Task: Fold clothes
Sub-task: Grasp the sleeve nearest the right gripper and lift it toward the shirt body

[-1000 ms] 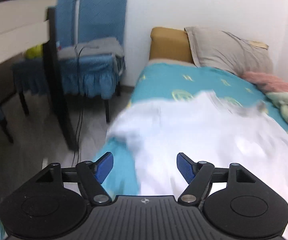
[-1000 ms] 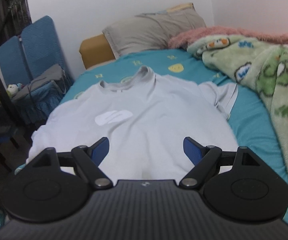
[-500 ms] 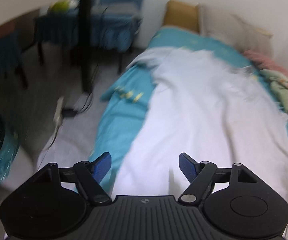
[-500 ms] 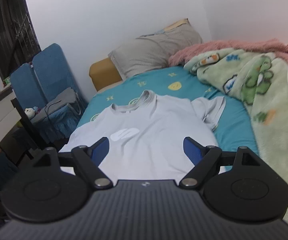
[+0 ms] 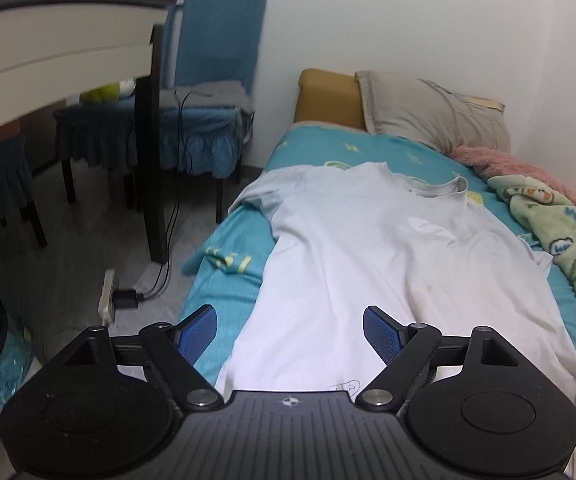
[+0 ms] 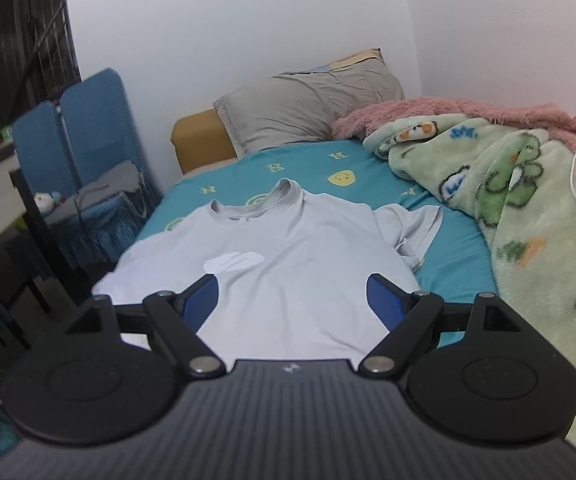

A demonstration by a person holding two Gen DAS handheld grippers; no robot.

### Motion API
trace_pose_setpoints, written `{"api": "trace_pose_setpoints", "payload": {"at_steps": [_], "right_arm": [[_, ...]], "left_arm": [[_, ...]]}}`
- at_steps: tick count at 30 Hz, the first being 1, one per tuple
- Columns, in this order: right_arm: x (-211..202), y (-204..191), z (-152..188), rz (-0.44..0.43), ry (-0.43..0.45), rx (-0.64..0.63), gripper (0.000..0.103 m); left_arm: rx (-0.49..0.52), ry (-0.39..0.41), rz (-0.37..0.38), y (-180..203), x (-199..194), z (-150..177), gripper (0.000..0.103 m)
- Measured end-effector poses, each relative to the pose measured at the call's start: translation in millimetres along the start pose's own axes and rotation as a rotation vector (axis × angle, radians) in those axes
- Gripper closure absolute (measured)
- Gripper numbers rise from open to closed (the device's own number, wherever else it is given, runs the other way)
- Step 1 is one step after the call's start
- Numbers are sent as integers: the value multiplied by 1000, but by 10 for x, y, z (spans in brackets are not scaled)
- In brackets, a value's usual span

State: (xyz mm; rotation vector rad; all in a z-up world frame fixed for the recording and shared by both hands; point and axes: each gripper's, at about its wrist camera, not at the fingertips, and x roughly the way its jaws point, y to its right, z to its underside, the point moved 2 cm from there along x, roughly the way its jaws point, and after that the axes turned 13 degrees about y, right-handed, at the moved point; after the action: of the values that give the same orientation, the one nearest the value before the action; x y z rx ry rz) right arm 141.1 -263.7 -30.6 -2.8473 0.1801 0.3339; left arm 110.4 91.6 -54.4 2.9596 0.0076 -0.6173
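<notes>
Both spread grippers pulled back, T-shirt (image 6: 288,256) flat on bed (image 6: 460,248)

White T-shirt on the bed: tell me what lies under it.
The white T-shirt lies spread flat on the teal bedsheet, which shows around its edges. Whatever else may sit beneath the shirt's body is covered and cannot be seen.

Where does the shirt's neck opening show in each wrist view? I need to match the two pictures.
Left wrist view: the collar sits right of centre, at the far end of the T-shirt.
Right wrist view: the collar sits just left of centre, above the white chest logo.
Shared landmark: the grey pillow at the head of the bed.
</notes>
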Motion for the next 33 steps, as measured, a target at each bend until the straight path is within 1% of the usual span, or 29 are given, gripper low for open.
{"api": "trace_pose_setpoints", "payload": {"at_steps": [4,7,9,15,17,18,19,21,24,27,29,31,32,33], "right_arm": [[115,90,-50,-12,-23,108,20],[335,259,-109,-21,-52,254,20],[543,448,-126,-14,-82,374,20],[1079,1348,206,51,-152,876,19],[1230,1548,348,92,-156,966,30],[1305,1643,419,113,-158,1008,32],[1392,1688,459,124,-161,1022,36],[1573,1752,527,140,-167,1039,37],[1847,1857,598,192,-161,1020,37],[2042,1965,725,230,-170,1031,39],[2167,2037,812,254,-178,1039,58],[2293,2109,899,279,-185,1048,61],[2340,2120,916,279,-172,1053,65],[2392,2112,931,269,-163,1066,65]], "left_arm": [[10,1,11,23,20,34,20],[23,-9,16,47,29,67,20],[36,-13,16,67,34,95,20],[41,-26,21,124,163,144,20],[24,-34,23,130,248,156,20],[14,-40,26,135,295,164,20],[5,-46,33,147,344,173,20],[-5,-54,53,178,428,188,20],[-17,-51,80,209,535,208,20],[-52,-55,97,190,660,231,20],[-70,-66,102,173,751,254,20],[-82,-77,109,157,836,277,20],[-85,-81,115,151,868,290,20],[-85,-84,121,151,896,305,20]]}}
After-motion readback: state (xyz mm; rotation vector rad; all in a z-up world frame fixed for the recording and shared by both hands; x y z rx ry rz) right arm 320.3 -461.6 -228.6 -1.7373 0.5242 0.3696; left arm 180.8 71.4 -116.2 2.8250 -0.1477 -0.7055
